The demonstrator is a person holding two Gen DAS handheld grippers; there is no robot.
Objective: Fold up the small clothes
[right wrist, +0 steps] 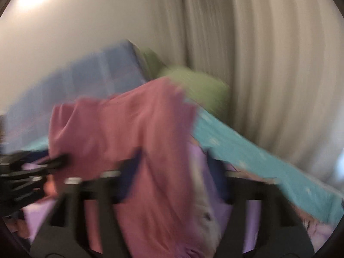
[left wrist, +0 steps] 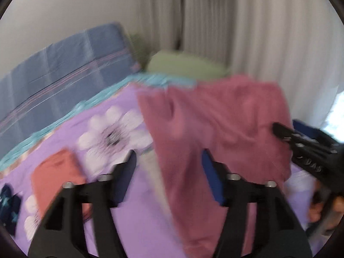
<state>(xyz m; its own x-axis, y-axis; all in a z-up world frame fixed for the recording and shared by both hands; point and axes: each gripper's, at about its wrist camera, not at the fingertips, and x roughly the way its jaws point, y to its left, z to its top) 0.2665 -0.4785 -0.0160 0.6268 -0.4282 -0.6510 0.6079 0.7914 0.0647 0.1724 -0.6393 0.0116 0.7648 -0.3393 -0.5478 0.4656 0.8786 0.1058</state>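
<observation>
A pink garment (left wrist: 215, 118) hangs loose and rumpled over the purple flowered bedsheet (left wrist: 133, 215), blurred by motion. My left gripper (left wrist: 169, 169) is open, its jaws wide apart; the garment's lower edge drapes between them and no pad presses on it. In the right wrist view the same pink garment (right wrist: 120, 129) falls down through the wide gap of my right gripper (right wrist: 174, 172), which is also open. Each gripper shows in the other's view: the right gripper (left wrist: 301, 146) at the garment's right edge, the left gripper (right wrist: 43, 165) at its left edge.
A folded orange-red garment (left wrist: 56, 178) and a dark navy piece with stars (left wrist: 8, 206) lie on the sheet at the left. A blue checked pillow (left wrist: 64, 75) and a green pillow (left wrist: 185, 64) sit at the bed's far end, before pale curtains (left wrist: 247, 32). A teal border (right wrist: 268, 165) edges the sheet.
</observation>
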